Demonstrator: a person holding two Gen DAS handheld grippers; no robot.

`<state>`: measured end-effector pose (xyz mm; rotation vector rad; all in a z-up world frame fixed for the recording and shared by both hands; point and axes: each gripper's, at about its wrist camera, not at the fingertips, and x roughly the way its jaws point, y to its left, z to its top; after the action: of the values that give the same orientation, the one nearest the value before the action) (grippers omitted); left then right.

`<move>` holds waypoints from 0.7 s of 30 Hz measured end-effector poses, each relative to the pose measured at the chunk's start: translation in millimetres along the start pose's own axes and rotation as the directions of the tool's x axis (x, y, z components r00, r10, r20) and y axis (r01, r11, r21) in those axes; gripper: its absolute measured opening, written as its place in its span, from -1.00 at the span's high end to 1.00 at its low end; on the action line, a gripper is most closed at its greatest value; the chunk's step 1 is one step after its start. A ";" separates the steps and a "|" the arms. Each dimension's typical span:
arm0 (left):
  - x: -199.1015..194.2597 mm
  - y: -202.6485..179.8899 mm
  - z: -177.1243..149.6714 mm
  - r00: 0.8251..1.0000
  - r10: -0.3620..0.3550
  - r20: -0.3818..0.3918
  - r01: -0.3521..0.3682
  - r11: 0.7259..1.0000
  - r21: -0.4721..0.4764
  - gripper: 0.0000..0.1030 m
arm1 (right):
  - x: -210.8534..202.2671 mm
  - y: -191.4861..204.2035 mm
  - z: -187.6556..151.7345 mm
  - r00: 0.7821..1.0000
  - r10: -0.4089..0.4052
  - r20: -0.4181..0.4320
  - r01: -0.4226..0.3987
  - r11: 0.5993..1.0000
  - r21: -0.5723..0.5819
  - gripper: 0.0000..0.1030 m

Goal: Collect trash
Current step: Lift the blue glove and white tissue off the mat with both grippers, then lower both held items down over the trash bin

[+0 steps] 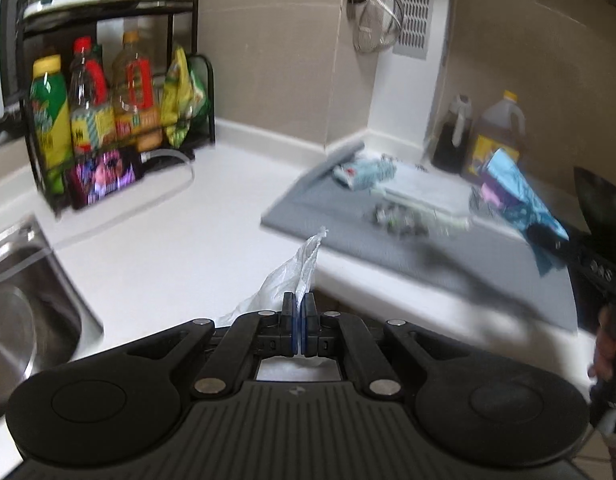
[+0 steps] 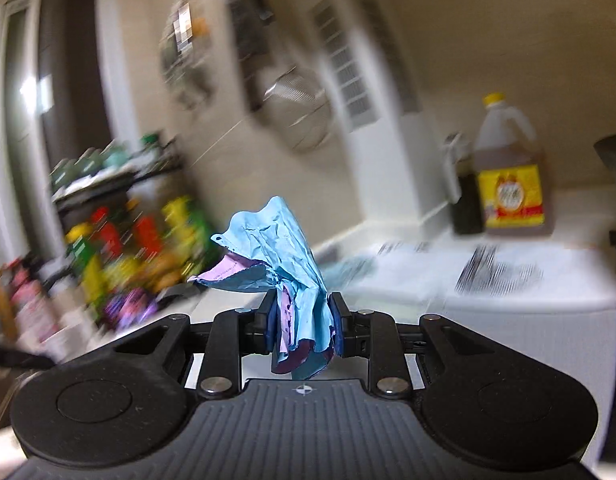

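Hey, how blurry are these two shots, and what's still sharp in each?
Left wrist view: mild blur on the bottle rack and gray mat; the left gripper and its clear plastic bag stay sharp. Right wrist view: heavy streaking across the background; only the right gripper and blue wrapper are crisp.

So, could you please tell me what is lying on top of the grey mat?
On the grey mat lie crumpled wrappers and small scraps; blur hides what they are, and anything beneath them is covered.
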<state>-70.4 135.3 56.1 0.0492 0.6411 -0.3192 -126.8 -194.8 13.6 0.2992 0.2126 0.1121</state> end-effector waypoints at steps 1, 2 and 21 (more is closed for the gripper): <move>-2.5 0.1 -10.0 1.000 -0.007 -0.009 0.007 1.000 0.002 0.98 | -9.6 8.4 -9.2 0.999 0.013 -0.033 -0.013 1.000 -0.010 0.46; -5.4 0.7 -21.4 1.000 -0.016 -0.018 0.016 1.000 0.003 0.98 | -18.4 16.3 -19.1 0.998 0.021 -0.063 -0.022 1.000 -0.018 0.46; -3.8 -10.1 -130.9 0.982 -0.092 -0.165 0.100 0.994 0.045 0.98 | -45.4 87.4 -140.1 0.896 -0.090 -0.435 0.016 0.985 -0.170 0.46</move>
<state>-152.3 145.5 -46.0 0.0961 0.7981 -0.4287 -209.1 -79.0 -82.0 0.1002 0.6612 0.1417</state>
